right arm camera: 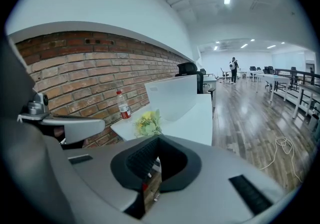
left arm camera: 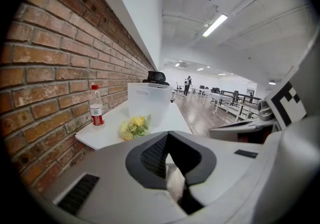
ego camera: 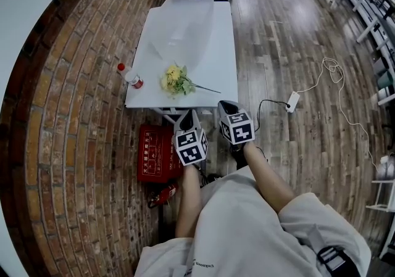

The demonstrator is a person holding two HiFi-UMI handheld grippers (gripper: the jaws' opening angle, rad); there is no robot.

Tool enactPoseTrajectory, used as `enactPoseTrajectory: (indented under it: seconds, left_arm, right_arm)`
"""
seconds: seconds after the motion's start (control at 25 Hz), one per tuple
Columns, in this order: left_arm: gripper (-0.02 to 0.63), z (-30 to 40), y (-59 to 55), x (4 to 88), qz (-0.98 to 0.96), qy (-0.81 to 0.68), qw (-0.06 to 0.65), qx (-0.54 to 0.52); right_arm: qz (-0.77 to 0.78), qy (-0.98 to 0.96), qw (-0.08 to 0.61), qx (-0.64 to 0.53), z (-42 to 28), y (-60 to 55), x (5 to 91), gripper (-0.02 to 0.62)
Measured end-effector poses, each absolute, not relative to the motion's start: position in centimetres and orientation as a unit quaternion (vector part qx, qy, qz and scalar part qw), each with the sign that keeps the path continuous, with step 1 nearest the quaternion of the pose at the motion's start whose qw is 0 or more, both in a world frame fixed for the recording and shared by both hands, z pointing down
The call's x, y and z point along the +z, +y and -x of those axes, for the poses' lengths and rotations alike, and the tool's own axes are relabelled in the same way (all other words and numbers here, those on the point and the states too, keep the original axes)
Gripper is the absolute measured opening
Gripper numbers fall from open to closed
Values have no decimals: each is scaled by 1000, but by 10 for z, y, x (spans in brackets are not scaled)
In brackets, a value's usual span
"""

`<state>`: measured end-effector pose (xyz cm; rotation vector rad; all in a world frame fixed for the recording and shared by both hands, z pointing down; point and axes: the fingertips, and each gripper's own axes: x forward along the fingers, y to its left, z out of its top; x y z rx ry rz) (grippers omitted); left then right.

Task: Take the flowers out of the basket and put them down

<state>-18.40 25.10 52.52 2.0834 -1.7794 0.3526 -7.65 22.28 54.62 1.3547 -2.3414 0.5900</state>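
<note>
A bunch of yellow flowers with green leaves [ego camera: 176,80] lies on the white table [ego camera: 213,75], near its front edge. The translucent white basket [ego camera: 188,13] stands at the table's far end, apart from the flowers. Both grippers hover just short of the table's near edge, side by side. My left gripper [ego camera: 187,119] is shut with nothing in it, and so is my right gripper [ego camera: 226,107]. In the left gripper view the flowers [left arm camera: 134,127] lie ahead of the shut left gripper [left arm camera: 168,133], before the basket [left arm camera: 149,102]. In the right gripper view the flowers [right arm camera: 147,124] lie ahead of the right gripper [right arm camera: 159,136].
A plastic bottle with a red label [ego camera: 131,76] stands at the table's left edge by the brick wall [ego camera: 68,115]. A red box [ego camera: 157,153] and a red extinguisher [ego camera: 162,195] lie on the floor below. A power strip with cable [ego camera: 293,102] lies at the right.
</note>
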Motion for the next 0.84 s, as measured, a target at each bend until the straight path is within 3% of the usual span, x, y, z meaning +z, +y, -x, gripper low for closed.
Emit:
enactPoseTrajectory:
  seconds: [0.84]
  left_arm:
    - [26,185,248,532,-729,-648,192,110]
  right_arm:
    - [-470,-842,179,197,88,218,548,9]
